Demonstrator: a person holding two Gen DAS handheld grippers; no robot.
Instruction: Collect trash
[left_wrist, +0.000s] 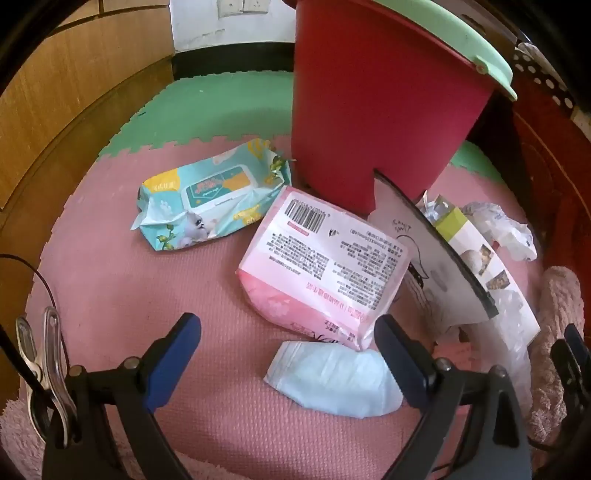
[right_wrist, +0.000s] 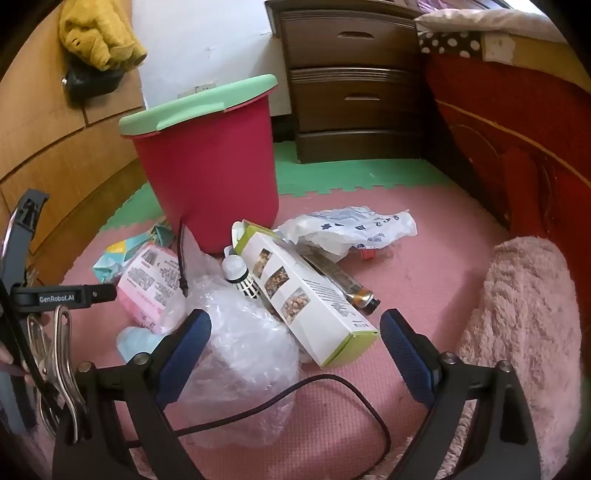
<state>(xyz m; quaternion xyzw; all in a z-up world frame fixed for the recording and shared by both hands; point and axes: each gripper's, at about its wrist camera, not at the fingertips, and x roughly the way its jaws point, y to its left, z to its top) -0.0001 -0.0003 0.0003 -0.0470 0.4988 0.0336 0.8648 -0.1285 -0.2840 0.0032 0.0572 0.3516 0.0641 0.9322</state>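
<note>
On the pink floor mat (left_wrist: 110, 295), all the trash lies loose around the red bin (right_wrist: 210, 177), so the collecting looks not yet begun. I cannot see inside the bin, and its green lid (right_wrist: 195, 107) sits on top.

Left of the bin lies a wet-wipe pack (left_wrist: 210, 199), and just beside it a pink packet (left_wrist: 321, 266) with a barcode. A pale blue pouch (left_wrist: 332, 380) lies at the near corner of the pink packet. On the other side I see a long white box (right_wrist: 306, 295), which rests partly on crumpled clear plastic (right_wrist: 243, 350), a small white bottle (right_wrist: 236, 269), a dark tube (right_wrist: 343, 280) and a crumpled white bag (right_wrist: 351, 225).

The left gripper (left_wrist: 288, 350) hovers above the pale blue pouch with its fingers spread wide and empty. The right gripper (right_wrist: 295, 339) is also wide apart, holding nothing, with the near end of the white box between its fingers but not touched.

Every piece is left to pick up, and probably the lid must open first.
</note>
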